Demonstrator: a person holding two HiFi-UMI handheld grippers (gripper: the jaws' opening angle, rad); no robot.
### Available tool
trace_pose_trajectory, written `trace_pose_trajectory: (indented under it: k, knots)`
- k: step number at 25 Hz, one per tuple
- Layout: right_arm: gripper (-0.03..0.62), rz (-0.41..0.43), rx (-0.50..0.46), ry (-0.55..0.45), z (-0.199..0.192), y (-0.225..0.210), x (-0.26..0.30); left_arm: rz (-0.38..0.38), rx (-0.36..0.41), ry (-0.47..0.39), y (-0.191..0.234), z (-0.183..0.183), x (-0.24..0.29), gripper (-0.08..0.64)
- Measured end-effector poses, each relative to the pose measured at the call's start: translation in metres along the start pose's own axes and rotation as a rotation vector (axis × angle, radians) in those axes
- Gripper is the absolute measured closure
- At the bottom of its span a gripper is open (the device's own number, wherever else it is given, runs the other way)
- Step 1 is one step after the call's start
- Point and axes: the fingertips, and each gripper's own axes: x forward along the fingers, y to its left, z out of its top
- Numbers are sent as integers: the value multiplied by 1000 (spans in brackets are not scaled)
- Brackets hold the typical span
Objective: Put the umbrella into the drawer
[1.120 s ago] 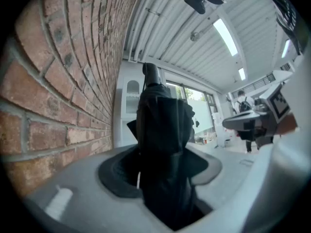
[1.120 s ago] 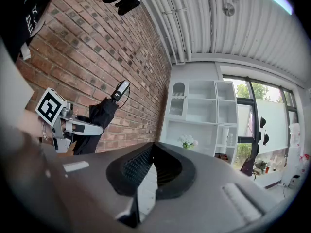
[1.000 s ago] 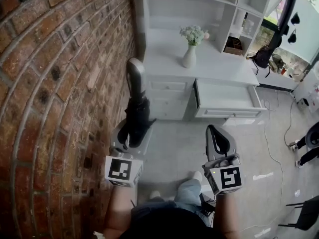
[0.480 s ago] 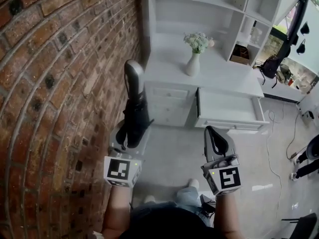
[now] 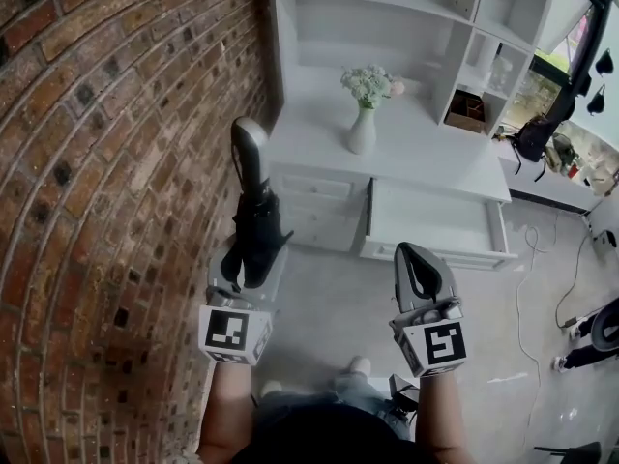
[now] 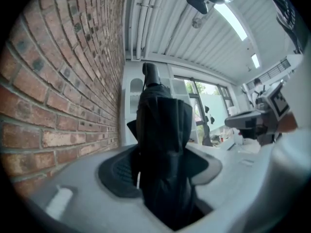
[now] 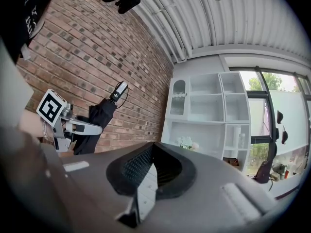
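Note:
My left gripper (image 5: 253,264) is shut on a folded black umbrella (image 5: 255,228), whose grey handle (image 5: 249,148) points ahead toward the cabinet. In the left gripper view the black umbrella (image 6: 163,154) fills the gap between the jaws, handle tip (image 6: 150,74) up. My right gripper (image 5: 418,271) is shut with nothing in it; its jaws meet in the right gripper view (image 7: 151,171). That view also shows the left gripper (image 7: 73,127) with the umbrella (image 7: 99,125) by the brick wall. The open drawer (image 5: 435,225) juts out of the white cabinet (image 5: 319,191) ahead, to the right.
A brick wall (image 5: 106,162) runs close along the left. A white vase with flowers (image 5: 365,114) stands on the cabinet top, with white shelves (image 5: 464,27) behind. Cables (image 5: 527,288) lie on the grey floor at the right. The person's feet (image 5: 358,367) show below.
Both grippers have moved forward toward the cabinet and drawer, which now look nearer. The umbrella stays in the left gripper. The right gripper stays shut.

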Motion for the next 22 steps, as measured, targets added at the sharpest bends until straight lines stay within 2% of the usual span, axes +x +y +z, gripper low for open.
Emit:
trace_pose_trajectory:
  k: [6,11,15,22]
  knots:
    - [589,27,24,-10,-11,-50,-5,52,11,6,-33,2,23,321]
    - [589,77,5,-12,-18,-84,-5,106,20,0,-58,6,42,321]
    - [589,116,-9,2,-23,-109,-10,139,-2,-5,-80,8,56,321]
    - [589,104,-5,16,-35,-143,-22,132,-6,-8,-107,11,75,321]
